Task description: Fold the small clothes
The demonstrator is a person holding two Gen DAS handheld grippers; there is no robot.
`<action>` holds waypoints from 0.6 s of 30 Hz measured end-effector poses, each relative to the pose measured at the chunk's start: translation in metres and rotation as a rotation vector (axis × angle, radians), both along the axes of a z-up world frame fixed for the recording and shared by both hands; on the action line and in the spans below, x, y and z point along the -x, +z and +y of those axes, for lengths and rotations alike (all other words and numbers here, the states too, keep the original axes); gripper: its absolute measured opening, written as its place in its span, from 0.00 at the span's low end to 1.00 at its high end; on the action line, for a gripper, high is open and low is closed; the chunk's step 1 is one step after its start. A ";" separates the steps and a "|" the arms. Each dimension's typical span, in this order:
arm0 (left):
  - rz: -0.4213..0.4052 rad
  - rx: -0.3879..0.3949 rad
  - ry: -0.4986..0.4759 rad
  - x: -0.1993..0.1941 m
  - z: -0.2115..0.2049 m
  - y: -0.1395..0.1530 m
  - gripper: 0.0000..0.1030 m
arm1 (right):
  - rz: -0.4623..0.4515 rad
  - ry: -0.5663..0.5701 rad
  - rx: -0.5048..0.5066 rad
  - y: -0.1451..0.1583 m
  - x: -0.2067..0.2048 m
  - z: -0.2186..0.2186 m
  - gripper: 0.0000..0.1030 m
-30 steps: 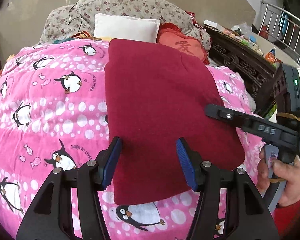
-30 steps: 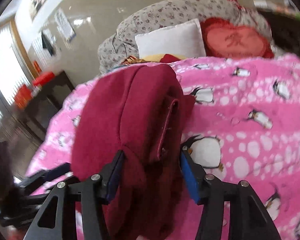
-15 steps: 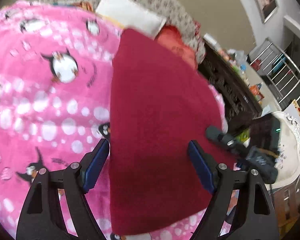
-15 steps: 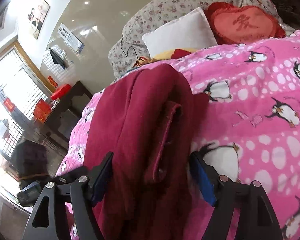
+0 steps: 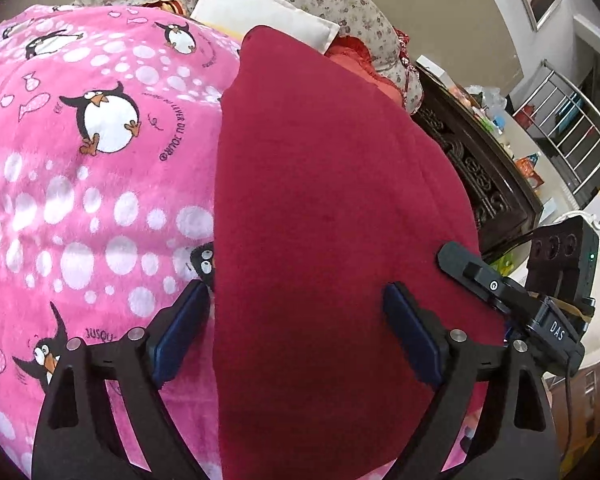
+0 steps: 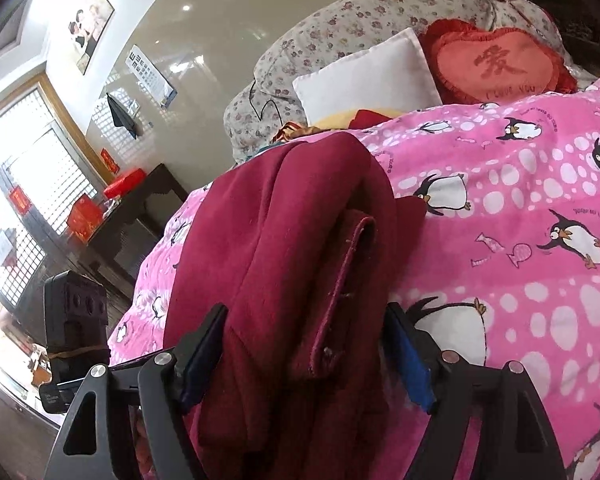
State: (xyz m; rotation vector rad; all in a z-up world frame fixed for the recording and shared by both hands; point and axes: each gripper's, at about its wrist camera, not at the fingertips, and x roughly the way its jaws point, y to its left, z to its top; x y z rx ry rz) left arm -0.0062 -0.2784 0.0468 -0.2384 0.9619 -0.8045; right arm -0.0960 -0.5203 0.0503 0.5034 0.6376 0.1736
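1. We see a dark red folded garment (image 5: pixel 332 216) lying on a bed, on top of a pink penguin-print blanket (image 5: pixel 92 184).
2. From the left wrist view the garment lies flat and smooth, a long folded panel running away from us toward the pillows.
3. Our left gripper (image 5: pixel 296 336) sits low over the near part of the garment, its jaws opening. The cloth lies between and beneath the blue pads (image 5: pixel 180 332), and the pads do not press on it; nothing is grasped.
4. Our right gripper (image 6: pixel 306 356) is at the garment's other near edge, where the stacked layers and a ribbed hem (image 6: pixel 340 292) show in the right wrist view. Its jaws stand wide, with the thick fold between them. The left pad lies just beside the cloth, the right pad apart from it, so the garment is released.
5. In the left wrist view the right gripper shows at the garment's right edge, a black finger lying over the cloth.
6. At the head of the bed we see a white pillow (image 6: pixel 372 76), a red heart-shaped cushion (image 6: pixel 496 64) just beside it, and a floral bundle of bedding (image 6: pixel 340 20) behind both.
7. A dark carved wooden piece of furniture (image 5: pixel 476 168) stands beside the bed, past the garment's right edge.
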 end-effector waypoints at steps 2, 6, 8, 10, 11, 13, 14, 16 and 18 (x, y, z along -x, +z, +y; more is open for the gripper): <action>-0.005 -0.004 0.000 0.000 -0.001 -0.001 0.89 | -0.004 0.001 0.001 0.000 0.002 0.001 0.74; -0.002 -0.002 -0.004 -0.001 -0.002 -0.003 0.93 | -0.004 0.004 -0.011 -0.001 0.002 0.000 0.74; 0.001 -0.004 -0.015 -0.002 -0.006 -0.004 0.97 | -0.005 0.008 -0.019 -0.001 0.003 -0.001 0.75; -0.011 -0.015 -0.017 -0.001 -0.009 -0.004 0.98 | -0.008 0.010 -0.023 -0.002 0.003 -0.002 0.76; -0.015 -0.018 -0.017 -0.001 -0.010 -0.004 0.99 | -0.011 0.012 -0.024 -0.002 0.003 -0.002 0.76; -0.015 -0.019 -0.015 -0.001 -0.013 -0.004 0.99 | -0.015 0.014 -0.022 -0.002 0.004 -0.001 0.76; -0.015 -0.018 -0.016 -0.001 -0.014 -0.004 0.99 | -0.018 0.015 -0.020 -0.002 0.004 0.000 0.74; -0.018 -0.008 -0.021 -0.001 -0.015 -0.003 0.94 | -0.019 0.010 0.005 -0.001 0.004 0.002 0.59; -0.022 0.011 -0.037 0.001 -0.015 0.000 0.78 | -0.023 0.000 0.033 0.002 0.006 0.006 0.54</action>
